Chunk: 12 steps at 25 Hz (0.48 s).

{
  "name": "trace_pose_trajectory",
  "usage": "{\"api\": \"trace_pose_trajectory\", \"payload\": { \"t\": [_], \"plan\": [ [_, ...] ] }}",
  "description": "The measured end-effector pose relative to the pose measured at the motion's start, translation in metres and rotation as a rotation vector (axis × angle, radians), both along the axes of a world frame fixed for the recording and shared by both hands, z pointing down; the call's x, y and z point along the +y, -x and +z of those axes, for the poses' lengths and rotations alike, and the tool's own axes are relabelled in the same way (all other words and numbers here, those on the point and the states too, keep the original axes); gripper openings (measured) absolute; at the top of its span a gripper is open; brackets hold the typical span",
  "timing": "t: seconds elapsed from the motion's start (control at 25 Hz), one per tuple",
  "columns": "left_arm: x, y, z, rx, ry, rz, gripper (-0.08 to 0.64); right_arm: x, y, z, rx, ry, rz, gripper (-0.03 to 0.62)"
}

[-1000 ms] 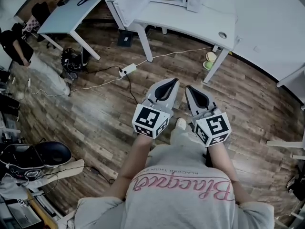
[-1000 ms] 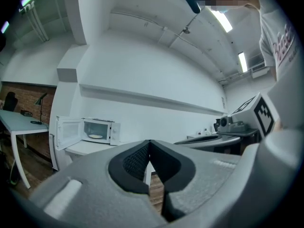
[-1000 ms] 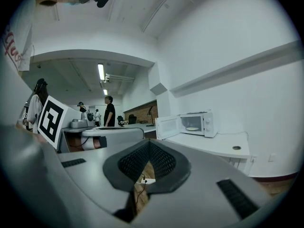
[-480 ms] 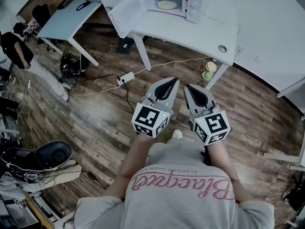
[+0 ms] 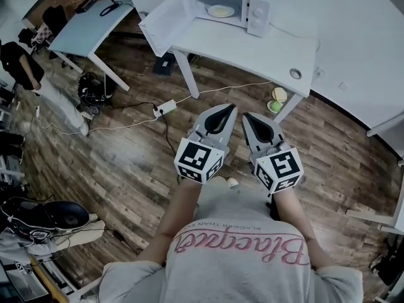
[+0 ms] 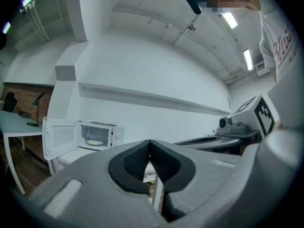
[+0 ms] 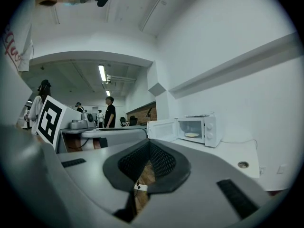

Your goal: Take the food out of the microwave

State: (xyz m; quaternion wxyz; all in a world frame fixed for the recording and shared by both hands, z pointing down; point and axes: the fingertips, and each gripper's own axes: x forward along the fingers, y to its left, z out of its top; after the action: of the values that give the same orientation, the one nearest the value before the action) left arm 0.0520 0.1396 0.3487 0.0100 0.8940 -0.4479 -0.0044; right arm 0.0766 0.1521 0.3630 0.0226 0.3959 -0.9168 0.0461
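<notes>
White panelling marks the door (image 5: 165,19), which is seen swung wide open at the left of the microwave (image 5: 230,5) on a pale table (image 5: 252,49). The food (image 5: 221,11), a flat pale portion on a plate, is seen lying inside the cavity, untouched.

The step in hand is judged to be the approach, with nothing yet reached.

The left gripper (image 5: 223,107) is held level before the torso, over the wooden floor (image 5: 126,163) and well apart from the table. Its jaws are pressed together on nothing. Just beside it, the right gripper (image 5: 249,115) is carried in the same level pose, aimed towards the microwave, with its jaws likewise closed and empty.

Next, the table would have to be reached. One pair of jaws would then have to be spread and lined up with the plate's rim through the open front.
</notes>
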Motion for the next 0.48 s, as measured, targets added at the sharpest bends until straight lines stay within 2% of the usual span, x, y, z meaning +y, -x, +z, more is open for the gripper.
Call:
{"api": "trace_pose_trajectory", "payload": {
  "t": [0.16, 0.48],
  "plan": [
    [-0.008, 0.005, 0.0, 0.045, 0.001, -0.02, 0.005, -0.004, 0.002, 0.002, 0.004, -0.004, -0.015, 0.009],
    [-0.025, 0.009, -0.003, 0.036, -0.019, -0.039, 0.005, -0.025, 0.005, -0.006, -0.003, -0.036, -0.033, 0.009]
  ]
}}
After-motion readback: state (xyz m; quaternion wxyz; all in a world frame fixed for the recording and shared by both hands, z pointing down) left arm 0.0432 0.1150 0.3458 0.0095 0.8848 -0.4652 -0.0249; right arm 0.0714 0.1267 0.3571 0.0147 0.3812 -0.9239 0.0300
